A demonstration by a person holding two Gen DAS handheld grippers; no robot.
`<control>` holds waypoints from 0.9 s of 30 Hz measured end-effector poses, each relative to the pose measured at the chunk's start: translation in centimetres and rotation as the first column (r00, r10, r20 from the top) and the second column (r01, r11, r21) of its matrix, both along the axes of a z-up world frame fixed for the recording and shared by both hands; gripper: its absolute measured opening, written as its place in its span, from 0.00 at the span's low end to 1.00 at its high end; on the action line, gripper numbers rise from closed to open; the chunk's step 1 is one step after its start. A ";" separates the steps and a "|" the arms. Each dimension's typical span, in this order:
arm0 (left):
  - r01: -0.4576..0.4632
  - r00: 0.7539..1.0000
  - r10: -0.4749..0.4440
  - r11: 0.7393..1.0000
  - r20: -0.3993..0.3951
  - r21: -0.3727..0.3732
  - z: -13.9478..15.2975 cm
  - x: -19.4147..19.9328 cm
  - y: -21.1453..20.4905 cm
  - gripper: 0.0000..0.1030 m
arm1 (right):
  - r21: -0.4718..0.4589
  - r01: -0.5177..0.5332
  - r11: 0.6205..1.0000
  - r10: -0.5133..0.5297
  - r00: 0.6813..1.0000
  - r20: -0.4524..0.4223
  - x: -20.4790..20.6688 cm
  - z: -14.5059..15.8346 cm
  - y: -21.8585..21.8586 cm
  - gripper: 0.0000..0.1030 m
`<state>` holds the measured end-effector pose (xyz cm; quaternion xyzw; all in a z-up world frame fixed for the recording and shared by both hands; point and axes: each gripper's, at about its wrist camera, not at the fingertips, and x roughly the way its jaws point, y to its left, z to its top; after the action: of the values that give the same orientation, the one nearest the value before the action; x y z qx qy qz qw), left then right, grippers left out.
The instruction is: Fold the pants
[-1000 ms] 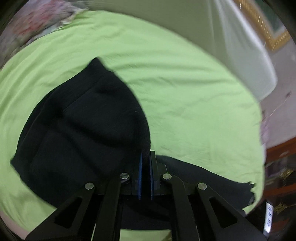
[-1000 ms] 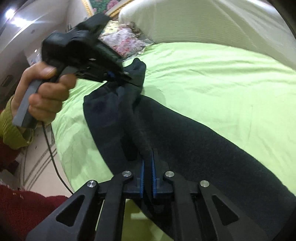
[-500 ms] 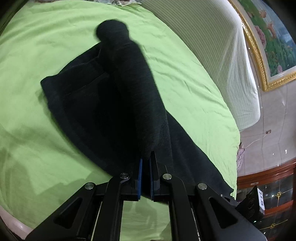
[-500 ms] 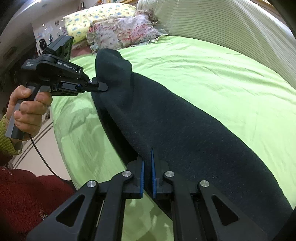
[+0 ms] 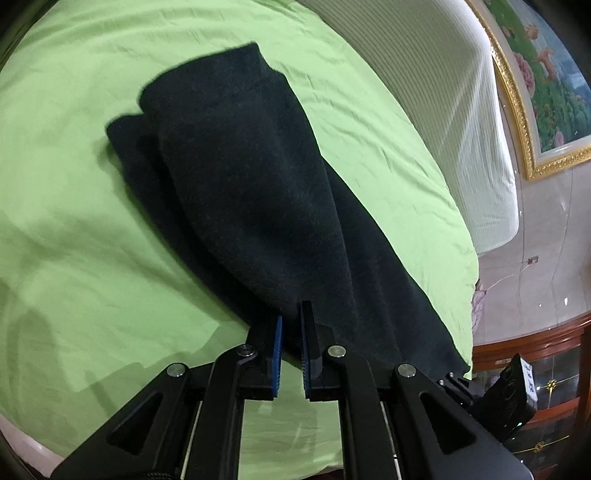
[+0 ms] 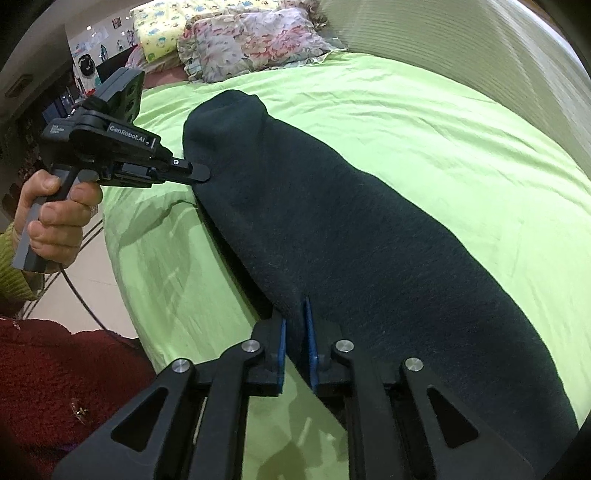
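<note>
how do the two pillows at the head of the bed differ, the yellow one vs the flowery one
The yellow printed pillow is bright yellow with small cartoon-like prints; the pink floral pillow has muted pink and grey flowers. The yellow one sits further back and is partly hidden; the floral one lies in front, nearer the green bedsheet. Both are soft and lie beyond the black pants.

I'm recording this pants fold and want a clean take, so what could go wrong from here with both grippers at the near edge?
1. The left gripper and right gripper pinch only the black pants' near edge; the thick fabric may slip out.
2. The upper layer sits askew over the lower one, so edges may end up uneven.
3. The pants lie near the green bedsheet's edge and could slide off.
</note>
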<state>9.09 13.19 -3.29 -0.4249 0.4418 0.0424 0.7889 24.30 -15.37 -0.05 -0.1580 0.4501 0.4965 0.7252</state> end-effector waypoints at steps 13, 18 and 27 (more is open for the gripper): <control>-0.138 0.990 0.138 0.990 0.014 0.027 1.9 -1.8 4.0 0.22 | 0.379 0.150 0.913 -0.154 0.988 -0.018 0.2 5.7 -3.3 0.69; -0.166 0.986 0.166 0.985 0.012 0.049 2.4 -1.6 5.0 0.32 | 0.465 0.272 0.842 -0.226 0.962 -0.153 4.1 5.6 -2.7 1.00; -0.204 0.979 0.205 0.978 -0.017 0.036 0.9 -1.0 7.1 0.35 | 0.238 0.278 0.931 -0.224 0.947 -0.232 10.6 0.4 3.0 0.52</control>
<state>8.11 20.26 -2.43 -0.4541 0.4033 0.1351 0.7829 34.87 -12.39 0.33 0.0514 0.4664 0.4689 0.7484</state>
